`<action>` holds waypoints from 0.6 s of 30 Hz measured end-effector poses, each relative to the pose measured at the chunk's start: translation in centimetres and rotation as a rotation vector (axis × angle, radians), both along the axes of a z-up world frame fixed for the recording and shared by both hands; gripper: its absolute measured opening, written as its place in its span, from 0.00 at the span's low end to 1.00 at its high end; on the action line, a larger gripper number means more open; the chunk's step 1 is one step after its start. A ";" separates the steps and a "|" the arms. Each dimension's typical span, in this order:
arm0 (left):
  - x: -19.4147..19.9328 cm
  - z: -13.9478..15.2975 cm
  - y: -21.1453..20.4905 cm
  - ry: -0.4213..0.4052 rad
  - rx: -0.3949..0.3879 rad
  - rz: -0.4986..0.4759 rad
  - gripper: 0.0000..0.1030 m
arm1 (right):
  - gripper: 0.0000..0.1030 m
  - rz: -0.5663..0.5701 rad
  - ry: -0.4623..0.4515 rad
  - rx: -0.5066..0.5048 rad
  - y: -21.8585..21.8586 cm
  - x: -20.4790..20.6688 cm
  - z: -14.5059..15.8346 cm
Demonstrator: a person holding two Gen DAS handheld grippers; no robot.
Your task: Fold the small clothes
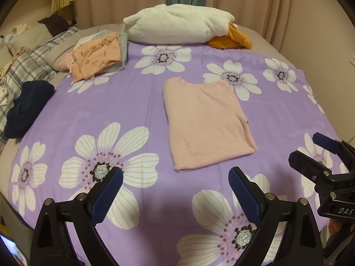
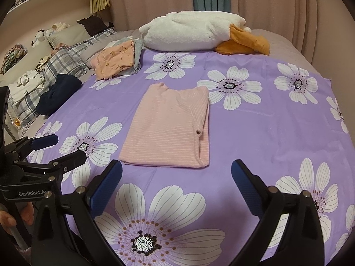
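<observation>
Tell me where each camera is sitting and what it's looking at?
Left wrist view: sits on the left gripper, looking forward and down over the purple flowered sheet at the folded pink top; its own open fingers show, and the right gripper at the right edge.
Right wrist view: sits on the right gripper, facing the same way; its own open fingers, the left gripper and a hand show at the left edge.
Both share the pink top, the stack of folded clothes, the white plush toy and the curtains.

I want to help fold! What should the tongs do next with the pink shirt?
Probably lower both open tongs, left and right, to the pink shirt's near hem, since it lies half-folded, untouched, just ahead.
</observation>
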State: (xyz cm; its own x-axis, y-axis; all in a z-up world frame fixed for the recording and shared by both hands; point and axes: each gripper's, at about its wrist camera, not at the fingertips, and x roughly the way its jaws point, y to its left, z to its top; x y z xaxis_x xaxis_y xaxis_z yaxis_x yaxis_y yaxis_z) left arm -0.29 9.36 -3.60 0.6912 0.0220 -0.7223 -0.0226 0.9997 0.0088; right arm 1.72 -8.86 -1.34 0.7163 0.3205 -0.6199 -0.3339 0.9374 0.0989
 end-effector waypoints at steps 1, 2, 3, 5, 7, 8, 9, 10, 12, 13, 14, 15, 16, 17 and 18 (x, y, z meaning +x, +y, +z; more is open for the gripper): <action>0.0 0.0 0.0 0.001 0.000 0.000 0.92 | 0.98 -0.001 0.000 0.000 0.0 0.0 0.0; 0.1 0.0 0.1 0.002 -0.001 0.000 0.92 | 0.99 -0.004 0.001 0.001 0.0 0.1 0.0; 0.2 0.0 0.1 0.004 -0.002 0.001 0.92 | 0.99 -0.006 0.001 0.000 0.0 0.2 0.0; 0.3 -0.1 0.2 0.007 -0.002 0.002 0.92 | 0.99 -0.010 0.004 -0.001 0.0 0.3 0.0; 0.5 -0.1 0.2 0.009 -0.001 -0.001 0.92 | 1.00 -0.010 0.004 0.000 -0.1 0.4 0.0; 0.4 -0.1 0.2 0.010 -0.001 0.001 0.92 | 1.00 -0.011 0.005 -0.001 -0.1 0.4 0.0; 0.5 -0.1 0.2 0.012 0.001 0.002 0.92 | 1.00 -0.013 0.006 -0.001 -0.1 0.4 0.0; 0.6 -0.2 0.2 0.015 0.003 0.002 0.92 | 1.00 -0.015 0.008 -0.001 -0.1 0.6 -0.1; 0.7 -0.3 0.3 0.019 0.005 0.003 0.92 | 1.00 -0.020 0.012 -0.001 -0.2 0.7 -0.1; 0.9 -0.4 0.3 0.022 0.004 0.003 0.92 | 1.00 -0.022 0.014 -0.001 -0.1 0.8 -0.2; 0.9 -0.4 0.3 0.024 0.002 0.003 0.92 | 1.00 -0.023 0.016 0.000 -0.1 0.9 -0.2; 1.0 -0.4 0.3 0.026 0.001 0.003 0.92 | 1.00 -0.023 0.018 0.001 -0.1 0.9 -0.2; 1.1 -0.5 0.3 0.027 0.000 0.003 0.92 | 1.00 -0.024 0.020 0.001 -0.1 1.0 -0.3; 1.1 -0.4 0.3 0.027 -0.001 0.002 0.92 | 1.00 -0.025 0.021 0.002 -0.1 1.0 -0.3; 1.1 -0.4 0.3 0.027 0.000 0.003 0.92 | 1.00 -0.025 0.022 0.003 -0.1 1.0 -0.3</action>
State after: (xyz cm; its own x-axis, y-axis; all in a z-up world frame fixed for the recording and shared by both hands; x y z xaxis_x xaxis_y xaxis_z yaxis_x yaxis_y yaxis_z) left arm 0.85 9.68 -4.05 0.6713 0.0239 -0.7408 -0.0255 0.9996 0.0092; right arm 2.73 -8.91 -1.65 0.7099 0.3047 -0.6350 -0.3084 0.9450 0.1087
